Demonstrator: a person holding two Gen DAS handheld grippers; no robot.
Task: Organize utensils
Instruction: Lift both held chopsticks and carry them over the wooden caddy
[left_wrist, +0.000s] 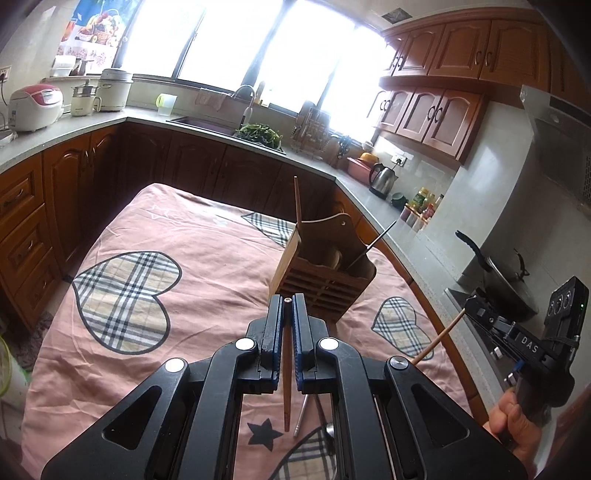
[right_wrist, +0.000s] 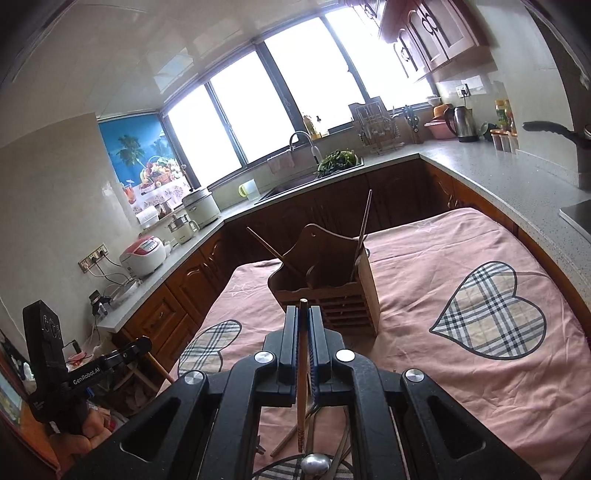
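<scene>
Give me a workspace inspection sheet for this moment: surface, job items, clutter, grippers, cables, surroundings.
Surface: pink cloth with plaid hearts covers the table.
Job's things: wooden utensil holder stands upright on the cloth, with two sticks leaning in it; loose utensils lie on the cloth under the grippers.
Clutter: nothing seen on the cloth apart from these.
Grippers: left gripper shut on a dark chopstick; right gripper shut on a light chopstick.
Cables: cords from a wall socket by the rice cooker.
Surroundings: kitchen counter, sink, kettle, wok on stove.

Black claw (left_wrist: 287, 301), blue pads, silver screws
</scene>
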